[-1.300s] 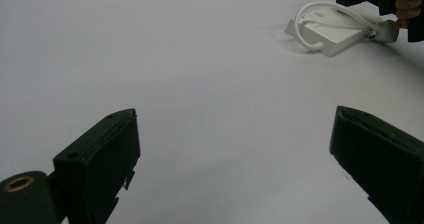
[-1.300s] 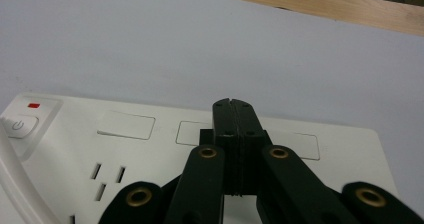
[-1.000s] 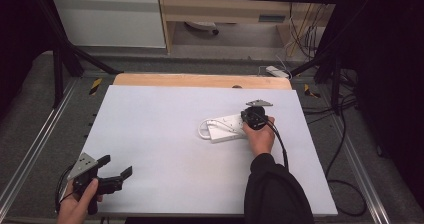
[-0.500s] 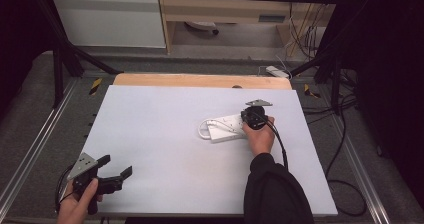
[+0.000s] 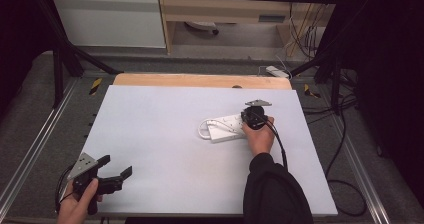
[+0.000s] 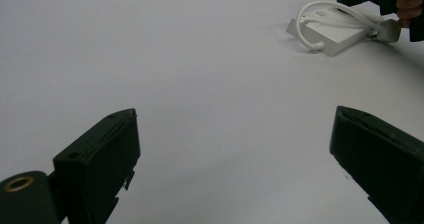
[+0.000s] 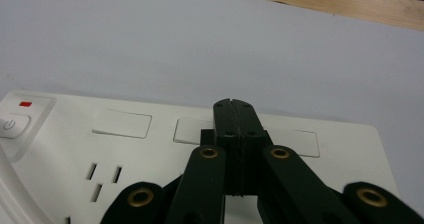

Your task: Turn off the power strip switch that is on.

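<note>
From the high view, your right gripper (image 5: 253,116) sits on the flat white plastic power strip (image 5: 224,128) right of centre on the pale grey table (image 5: 165,134), while your left gripper (image 5: 107,176) waits at the near left corner; nothing has shifted over the last second. In the left gripper view its jaws stand wide over bare table. In the right gripper view the jaws are pressed together, holding nothing, tips touching the strip's top, so press straight down and stay centred.

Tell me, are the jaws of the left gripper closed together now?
No, in the left gripper view the two black jaws of the left gripper stand far apart, with bare white table between them.
</note>
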`<state>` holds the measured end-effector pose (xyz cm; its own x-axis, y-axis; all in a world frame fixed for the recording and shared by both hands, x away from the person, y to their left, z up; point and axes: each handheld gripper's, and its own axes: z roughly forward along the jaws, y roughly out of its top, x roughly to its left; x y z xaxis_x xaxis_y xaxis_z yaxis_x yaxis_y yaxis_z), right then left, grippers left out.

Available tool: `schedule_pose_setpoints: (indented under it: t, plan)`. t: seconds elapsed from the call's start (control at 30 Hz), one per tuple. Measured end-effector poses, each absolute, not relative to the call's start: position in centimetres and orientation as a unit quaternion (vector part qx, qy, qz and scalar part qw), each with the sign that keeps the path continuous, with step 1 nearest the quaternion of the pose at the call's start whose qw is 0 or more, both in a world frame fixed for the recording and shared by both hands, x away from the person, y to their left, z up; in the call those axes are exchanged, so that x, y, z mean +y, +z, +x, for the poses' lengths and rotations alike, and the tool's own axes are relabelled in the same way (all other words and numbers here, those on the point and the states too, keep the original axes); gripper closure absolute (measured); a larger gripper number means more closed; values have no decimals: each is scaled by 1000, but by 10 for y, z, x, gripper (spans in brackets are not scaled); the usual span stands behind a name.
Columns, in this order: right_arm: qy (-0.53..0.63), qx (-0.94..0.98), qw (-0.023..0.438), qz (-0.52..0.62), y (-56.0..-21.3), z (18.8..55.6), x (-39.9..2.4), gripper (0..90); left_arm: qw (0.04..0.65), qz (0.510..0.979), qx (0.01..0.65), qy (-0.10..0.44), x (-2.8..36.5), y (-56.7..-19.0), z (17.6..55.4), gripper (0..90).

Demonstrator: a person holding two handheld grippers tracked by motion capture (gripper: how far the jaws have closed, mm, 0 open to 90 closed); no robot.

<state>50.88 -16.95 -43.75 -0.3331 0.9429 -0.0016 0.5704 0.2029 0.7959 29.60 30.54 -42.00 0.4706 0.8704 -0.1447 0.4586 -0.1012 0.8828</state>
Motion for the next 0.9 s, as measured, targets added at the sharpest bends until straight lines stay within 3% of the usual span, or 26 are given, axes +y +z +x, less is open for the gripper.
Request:
schedule_pose_setpoints:
  t: [0.9]
  plan:
    - [412,726,246,493,-414,497,-171,874,476,714,465,219,305,-420,296,59]
